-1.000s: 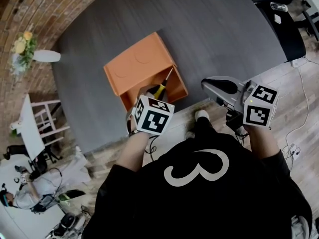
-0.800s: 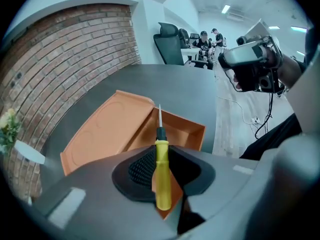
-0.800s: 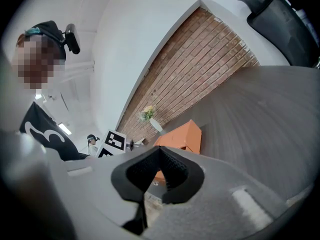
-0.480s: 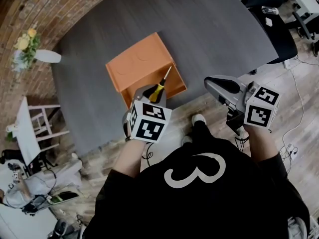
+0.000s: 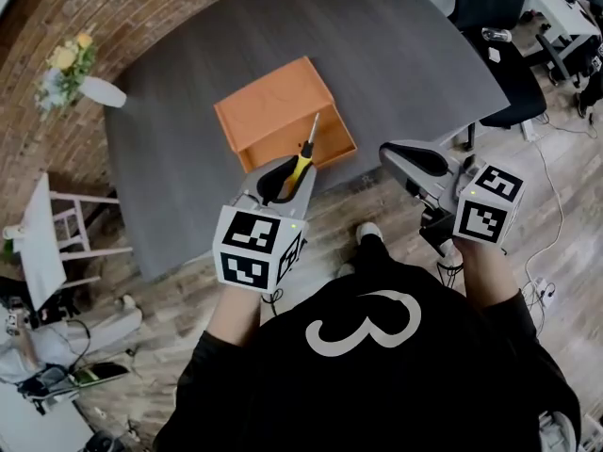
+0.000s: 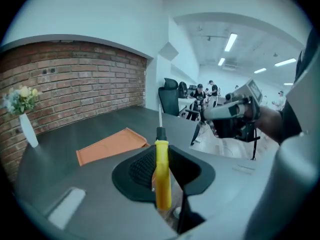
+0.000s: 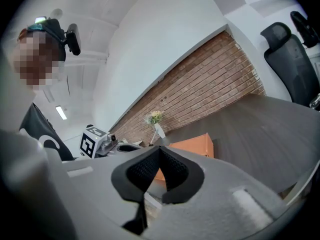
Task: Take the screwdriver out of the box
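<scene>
While one screwdriver (image 5: 303, 156) is sitting clamped by its yellow handle in the left tool (image 5: 283, 172), held over the near edge of the single orange box (image 5: 273, 111) on the desk (image 5: 396, 55), the right tool (image 5: 410, 161), second of the two, is hovering right of the box, pads pressed together on nothing. The handle's butt is hiding between the left pads, and the box's inside is proving hard to make out.

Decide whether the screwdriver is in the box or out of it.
Out. The left gripper clamps the screwdriver by its yellow handle; its own view shows the orange box lying on the table below.
</scene>
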`<action>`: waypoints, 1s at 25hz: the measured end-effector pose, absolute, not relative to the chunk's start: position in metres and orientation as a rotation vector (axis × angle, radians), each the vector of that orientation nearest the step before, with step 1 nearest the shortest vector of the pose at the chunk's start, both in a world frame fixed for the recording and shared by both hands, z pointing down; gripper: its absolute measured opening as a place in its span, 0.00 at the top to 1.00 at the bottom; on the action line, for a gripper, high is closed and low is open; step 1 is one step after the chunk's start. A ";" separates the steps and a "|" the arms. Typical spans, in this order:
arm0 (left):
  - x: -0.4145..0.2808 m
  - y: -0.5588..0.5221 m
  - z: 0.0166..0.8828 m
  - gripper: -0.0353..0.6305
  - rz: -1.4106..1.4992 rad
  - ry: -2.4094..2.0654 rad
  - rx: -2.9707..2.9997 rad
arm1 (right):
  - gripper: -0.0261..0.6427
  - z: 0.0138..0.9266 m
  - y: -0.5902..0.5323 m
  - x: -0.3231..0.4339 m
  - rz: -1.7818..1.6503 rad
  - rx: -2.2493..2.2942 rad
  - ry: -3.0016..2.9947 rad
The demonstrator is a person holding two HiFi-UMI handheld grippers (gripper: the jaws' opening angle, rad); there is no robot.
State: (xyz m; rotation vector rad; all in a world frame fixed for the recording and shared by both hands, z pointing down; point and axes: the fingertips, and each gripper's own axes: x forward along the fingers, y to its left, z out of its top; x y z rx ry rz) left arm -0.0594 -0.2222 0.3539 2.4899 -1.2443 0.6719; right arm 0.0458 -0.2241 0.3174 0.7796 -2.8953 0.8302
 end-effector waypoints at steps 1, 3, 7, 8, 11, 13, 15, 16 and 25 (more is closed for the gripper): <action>-0.061 -0.215 0.347 0.80 0.621 -1.236 2.501 | 0.96 0.316 -0.217 0.042 0.812 0.779 -2.893; -0.064 -0.199 0.335 0.80 0.527 -1.222 2.521 | 0.96 0.313 -0.204 0.036 0.780 0.779 -2.887; -0.074 -0.173 0.315 0.80 0.400 -1.234 2.551 | 0.96 0.308 -0.180 0.024 0.727 0.795 -2.880; -0.077 -0.167 0.311 0.80 0.371 -1.238 2.552 | 0.96 0.306 -0.175 0.020 0.717 0.795 -2.883; -0.086 -0.152 0.299 0.80 0.272 -1.236 2.545 | 0.96 0.299 -0.159 0.008 0.686 0.774 -2.899; -0.088 -0.143 0.292 0.80 0.210 -1.223 2.539 | 0.96 0.294 -0.149 0.003 0.666 0.754 -2.911; -0.088 -0.134 0.285 0.80 0.156 -1.207 2.535 | 0.96 0.290 -0.140 0.000 0.645 0.739 -2.922; -0.087 -0.130 0.283 0.80 0.135 -1.199 2.534 | 0.96 0.288 -0.137 -0.001 0.636 0.731 -2.927; -0.082 -0.113 0.279 0.80 0.097 -1.166 2.536 | 0.96 0.281 -0.119 -0.005 0.574 0.711 -2.938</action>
